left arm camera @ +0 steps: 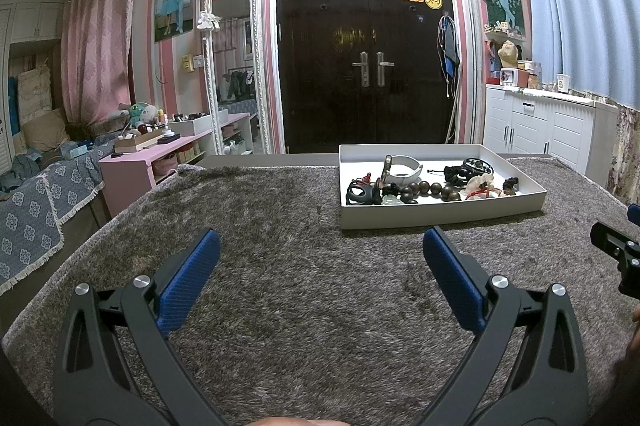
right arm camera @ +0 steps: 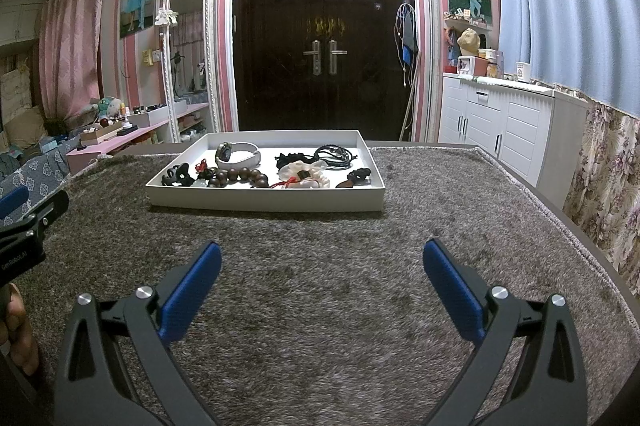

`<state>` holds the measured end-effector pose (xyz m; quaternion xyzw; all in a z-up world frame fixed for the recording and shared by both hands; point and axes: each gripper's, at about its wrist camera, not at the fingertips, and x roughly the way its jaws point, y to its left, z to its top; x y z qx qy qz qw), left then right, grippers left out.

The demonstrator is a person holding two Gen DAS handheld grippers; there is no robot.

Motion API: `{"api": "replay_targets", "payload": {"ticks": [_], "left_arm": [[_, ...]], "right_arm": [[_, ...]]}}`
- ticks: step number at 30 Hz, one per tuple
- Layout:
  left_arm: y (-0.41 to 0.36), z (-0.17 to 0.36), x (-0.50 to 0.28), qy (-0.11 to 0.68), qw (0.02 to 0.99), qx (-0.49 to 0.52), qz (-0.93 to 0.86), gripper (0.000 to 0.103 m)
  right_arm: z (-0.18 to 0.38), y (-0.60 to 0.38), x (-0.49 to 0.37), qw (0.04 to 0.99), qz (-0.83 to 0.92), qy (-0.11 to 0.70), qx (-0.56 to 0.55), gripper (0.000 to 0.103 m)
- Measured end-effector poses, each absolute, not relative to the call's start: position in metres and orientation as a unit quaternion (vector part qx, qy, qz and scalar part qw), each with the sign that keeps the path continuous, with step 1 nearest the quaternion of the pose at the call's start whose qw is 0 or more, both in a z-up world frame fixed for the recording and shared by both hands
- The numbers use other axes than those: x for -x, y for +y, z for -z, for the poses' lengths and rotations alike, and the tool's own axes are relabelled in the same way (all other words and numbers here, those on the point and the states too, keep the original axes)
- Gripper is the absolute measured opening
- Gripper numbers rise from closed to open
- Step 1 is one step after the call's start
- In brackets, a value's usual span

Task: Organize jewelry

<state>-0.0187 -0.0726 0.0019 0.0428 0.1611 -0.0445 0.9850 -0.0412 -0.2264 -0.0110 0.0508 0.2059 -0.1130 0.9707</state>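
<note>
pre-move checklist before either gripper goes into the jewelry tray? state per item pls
1. Left gripper open and holding nothing: ok.
2. Right gripper open and holding nothing: ok.
3. White tray sits flat on the grey rug, bare rug between it and both grippers: ok.
4. Items apart enough for a clean pick: not ok. The wooden bead bracelet, black hair claw and white watch crowd together at the tray's left.
5. Black cord bracelet free of its neighbours: cannot tell.
6. Sorting destination in view: not ok, only the one tray shows.
</note>
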Motion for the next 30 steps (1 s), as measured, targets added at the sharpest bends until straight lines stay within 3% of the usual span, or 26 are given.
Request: {"api": "replay_targets", "payload": {"ticks": [30], "left_arm": [[-0.0735,0.0003,0.0173,0.169,0.984,-0.042,0.043,0.1]], "right_arm": [[0.0113,-0.2261,0.0412,0.971,0.113,0.206,-0.051,0.101]]}}
